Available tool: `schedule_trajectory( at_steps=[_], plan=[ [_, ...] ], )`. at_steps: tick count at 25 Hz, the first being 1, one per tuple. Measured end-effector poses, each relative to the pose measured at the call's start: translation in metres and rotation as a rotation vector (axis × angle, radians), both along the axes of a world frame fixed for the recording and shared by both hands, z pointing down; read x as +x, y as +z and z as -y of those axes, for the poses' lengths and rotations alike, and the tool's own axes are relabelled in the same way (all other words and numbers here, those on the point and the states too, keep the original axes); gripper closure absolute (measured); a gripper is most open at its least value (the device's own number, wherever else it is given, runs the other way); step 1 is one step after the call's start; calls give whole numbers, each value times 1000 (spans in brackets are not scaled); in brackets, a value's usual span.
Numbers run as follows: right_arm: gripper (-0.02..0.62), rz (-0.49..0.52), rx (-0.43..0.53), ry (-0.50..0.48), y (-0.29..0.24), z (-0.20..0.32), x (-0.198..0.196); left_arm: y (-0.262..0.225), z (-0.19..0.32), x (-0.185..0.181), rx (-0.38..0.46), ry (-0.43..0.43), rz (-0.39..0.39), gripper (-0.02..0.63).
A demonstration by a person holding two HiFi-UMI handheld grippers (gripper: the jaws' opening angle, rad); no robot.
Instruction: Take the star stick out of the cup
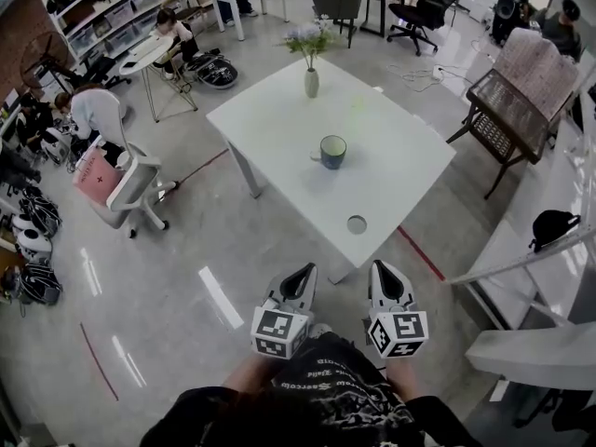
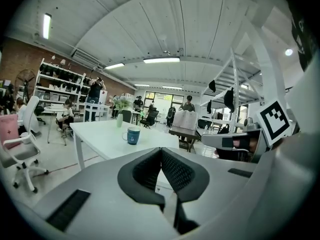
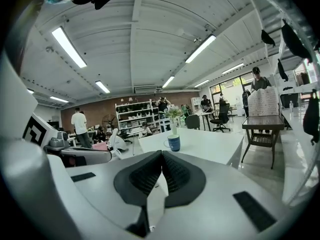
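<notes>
Approach is only beginning: left gripper (image 1: 300, 276) and right gripper (image 1: 386, 274) are hanging clenched and empty, needing to reach the cup (image 1: 332, 152) and open.

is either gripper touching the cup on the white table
No, in the head view the left gripper and the right gripper both sit short of the table, well apart from the cup.
</notes>
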State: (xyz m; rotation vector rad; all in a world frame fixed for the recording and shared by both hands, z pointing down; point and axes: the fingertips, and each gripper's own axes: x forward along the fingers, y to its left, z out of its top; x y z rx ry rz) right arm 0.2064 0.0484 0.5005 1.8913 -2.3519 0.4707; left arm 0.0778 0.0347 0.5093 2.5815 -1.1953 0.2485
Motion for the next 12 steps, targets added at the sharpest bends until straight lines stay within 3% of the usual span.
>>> schedule_trajectory(
  at_steps=[12],
  plan=[
    [586,14,-32,74,3,171,-35,0,180,-28,-12,103,-1,586]
  ],
)
